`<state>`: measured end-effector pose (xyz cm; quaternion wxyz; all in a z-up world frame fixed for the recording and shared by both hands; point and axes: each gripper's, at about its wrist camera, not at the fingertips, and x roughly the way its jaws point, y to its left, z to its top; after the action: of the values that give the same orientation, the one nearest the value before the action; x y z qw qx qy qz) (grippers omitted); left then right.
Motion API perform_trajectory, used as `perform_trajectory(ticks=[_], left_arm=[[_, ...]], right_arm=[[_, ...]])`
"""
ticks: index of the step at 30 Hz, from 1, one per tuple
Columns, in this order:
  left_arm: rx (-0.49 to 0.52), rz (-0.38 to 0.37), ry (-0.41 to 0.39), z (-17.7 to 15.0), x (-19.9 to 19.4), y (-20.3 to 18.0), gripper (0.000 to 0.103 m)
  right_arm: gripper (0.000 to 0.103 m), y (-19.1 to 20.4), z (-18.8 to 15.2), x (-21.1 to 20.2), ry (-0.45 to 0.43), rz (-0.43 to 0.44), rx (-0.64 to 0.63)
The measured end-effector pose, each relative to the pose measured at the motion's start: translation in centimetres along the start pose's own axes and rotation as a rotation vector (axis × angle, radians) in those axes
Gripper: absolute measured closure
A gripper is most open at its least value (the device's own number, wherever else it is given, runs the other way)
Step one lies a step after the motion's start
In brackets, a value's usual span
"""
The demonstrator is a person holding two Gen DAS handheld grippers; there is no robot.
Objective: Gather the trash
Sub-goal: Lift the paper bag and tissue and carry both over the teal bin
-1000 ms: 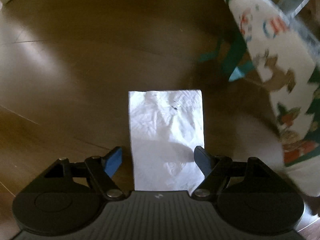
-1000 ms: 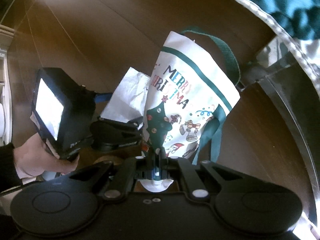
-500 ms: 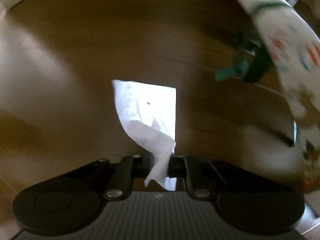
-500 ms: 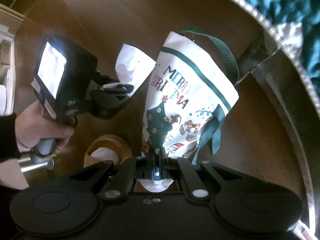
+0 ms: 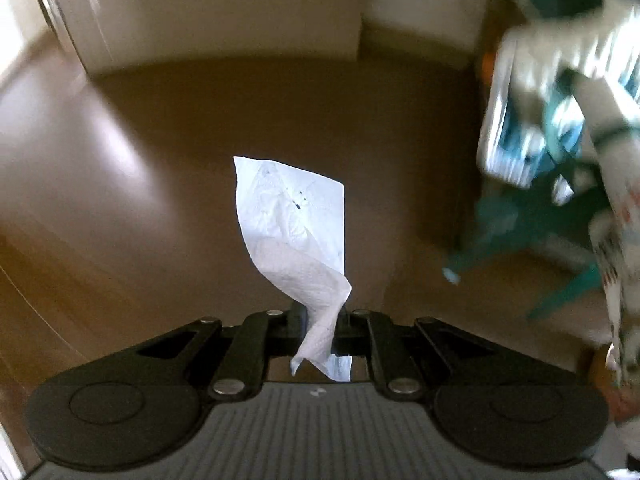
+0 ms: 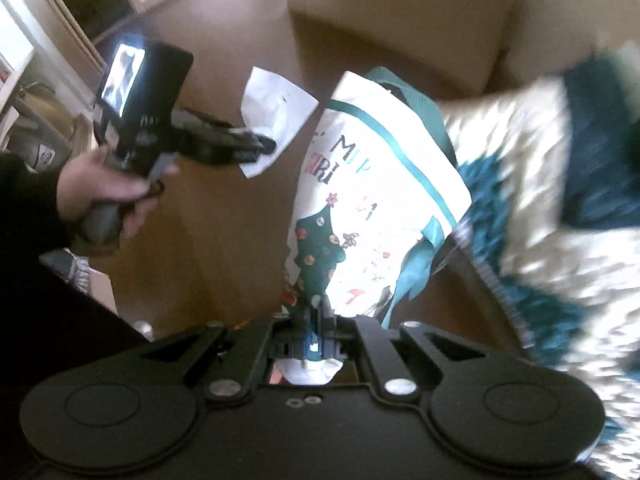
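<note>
A white paper napkin [image 5: 294, 220] hangs off the floor, pinched at its near end by my left gripper [image 5: 320, 320], which is shut on it. The right wrist view shows the same napkin [image 6: 276, 114] dangling from the left gripper [image 6: 256, 146] in a person's hand [image 6: 104, 188]. My right gripper [image 6: 316, 320] is shut on the edge of a white Christmas tote bag [image 6: 372, 208] with teal handles, which hangs below it. The bag appears blurred at the right edge of the left wrist view [image 5: 616, 200]. Napkin and bag hang close beside each other, apart.
Brown wooden floor [image 5: 140, 160] lies well below both grippers. Cream furniture or walls [image 5: 220, 12] stand at the back. A teal and white shaggy rug or blanket [image 6: 560, 208] lies right of the bag. A dark sleeve [image 6: 24, 200] comes in at the left.
The left gripper closed on the napkin that lay flat on the floor and lifted it. Both grippers rose well above the floor, the bag going up with the right one.
</note>
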<state>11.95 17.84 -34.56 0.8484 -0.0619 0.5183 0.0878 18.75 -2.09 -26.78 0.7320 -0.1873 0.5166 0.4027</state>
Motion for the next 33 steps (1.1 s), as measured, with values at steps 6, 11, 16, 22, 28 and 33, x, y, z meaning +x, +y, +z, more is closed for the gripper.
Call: perform_trajectory(ticks=[6,11,16,22,28,33], left_arm=[[-0.019,0.012,-0.199,5.2,-10.5,0.4,0.093],[0.003,-0.048,-0.321,8.6,-18.7,-0.8,0.093],[0.081,-0.121,-0.398,10.9,-26.4,-4.1,0.092],[0.185,-0.211,-0.489,14.4,-34.8,-9.4,0.092],[0.269,-0.321,-0.566,18.4,-41.0,-15.0,0.092],[0.310,-0.395,-0.589,21.6,-43.0,-20.6,0.092]], right_arm=[[0.101,2.1,-0.3,-9.5,-0.180,-0.125,-0.024],[0.101,3.1,-0.5,-17.2,-0.318,-0.207,-0.027],[0.101,2.3,-0.5,-24.4,-0.454,-0.297,0.035],[0.101,-0.4,-1.1,-32.2,-0.591,-0.408,0.109],[0.101,-3.8,-0.3,-36.6,-0.695,-0.516,0.168],[0.101,-7.9,-0.4,-37.8,-0.718,-0.579,0.189]])
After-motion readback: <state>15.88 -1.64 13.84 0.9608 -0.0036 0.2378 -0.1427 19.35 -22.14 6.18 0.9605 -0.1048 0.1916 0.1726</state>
